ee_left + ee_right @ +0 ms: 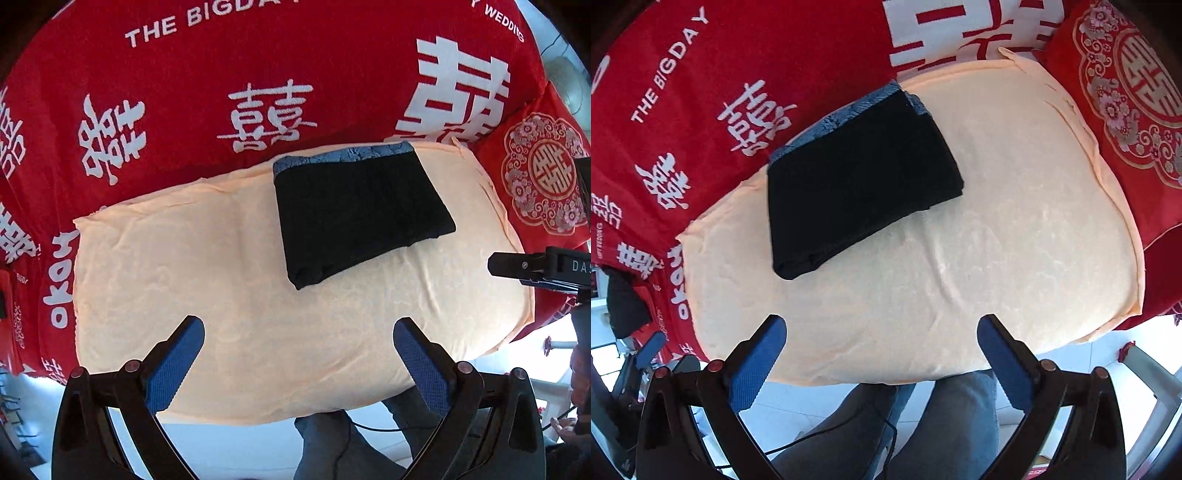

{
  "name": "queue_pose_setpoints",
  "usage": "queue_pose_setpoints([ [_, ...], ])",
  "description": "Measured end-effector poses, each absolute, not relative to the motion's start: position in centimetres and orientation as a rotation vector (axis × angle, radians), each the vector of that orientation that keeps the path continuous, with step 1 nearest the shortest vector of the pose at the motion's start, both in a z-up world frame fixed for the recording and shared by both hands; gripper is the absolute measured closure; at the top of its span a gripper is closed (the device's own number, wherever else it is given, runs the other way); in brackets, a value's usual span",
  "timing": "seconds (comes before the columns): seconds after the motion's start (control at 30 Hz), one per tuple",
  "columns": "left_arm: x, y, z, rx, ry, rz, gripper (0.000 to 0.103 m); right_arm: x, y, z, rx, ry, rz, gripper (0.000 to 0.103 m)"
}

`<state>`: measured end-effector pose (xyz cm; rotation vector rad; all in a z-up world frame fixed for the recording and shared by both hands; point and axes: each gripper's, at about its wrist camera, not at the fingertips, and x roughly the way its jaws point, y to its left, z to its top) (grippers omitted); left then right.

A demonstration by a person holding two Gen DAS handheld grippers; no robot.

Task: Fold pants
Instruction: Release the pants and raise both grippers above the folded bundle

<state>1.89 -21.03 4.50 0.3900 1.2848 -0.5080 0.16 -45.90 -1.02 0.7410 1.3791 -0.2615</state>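
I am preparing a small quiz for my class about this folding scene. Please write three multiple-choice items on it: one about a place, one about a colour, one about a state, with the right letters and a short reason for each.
1. Where do the pants lie?
A. on the peach cloth
B. on the floor
C. on the round-patterned cushion

2. What colour is the blanket behind the cloth?
A. green
B. red with white characters
C. plain grey

3. In what state are the pants?
A. spread out flat at full length
B. hanging from a hand-held gripper
C. folded into a compact bundle

Answers:
1 A, since peach fabric shows on their near sides.
2 B, as seen in both views.
3 C, a small black rectangle with layered edges; the left hand-held gripper and the right hand-held gripper are open and hold nothing.
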Motion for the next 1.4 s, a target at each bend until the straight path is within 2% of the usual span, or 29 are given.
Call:
queue_pose_setpoints([
  [0.33,2.9,-20.4,5.9,0.368,1.249,-0.492,0.0,0.6,-45.5,1.1,0.783,1.282,-0.217,0.0],
  [0.93,4.6,-19.9,5.7,0.336,1.252,-0.452,0.0,1.2,-46.4,1.3,0.761,1.326,-0.274,0.0],
  [1.13,6.1,-19.7,4.5,0.338,1.284,-0.47,0.0,0.2,-46.2,1.6,0.716,1.319,-0.321,0.0],
  [1.4,7.4,-19.9,0.9,0.406,1.322,-0.52,0.0,-2.1,-46.1,-0.4,0.797,1.321,-0.41,0.0],
])
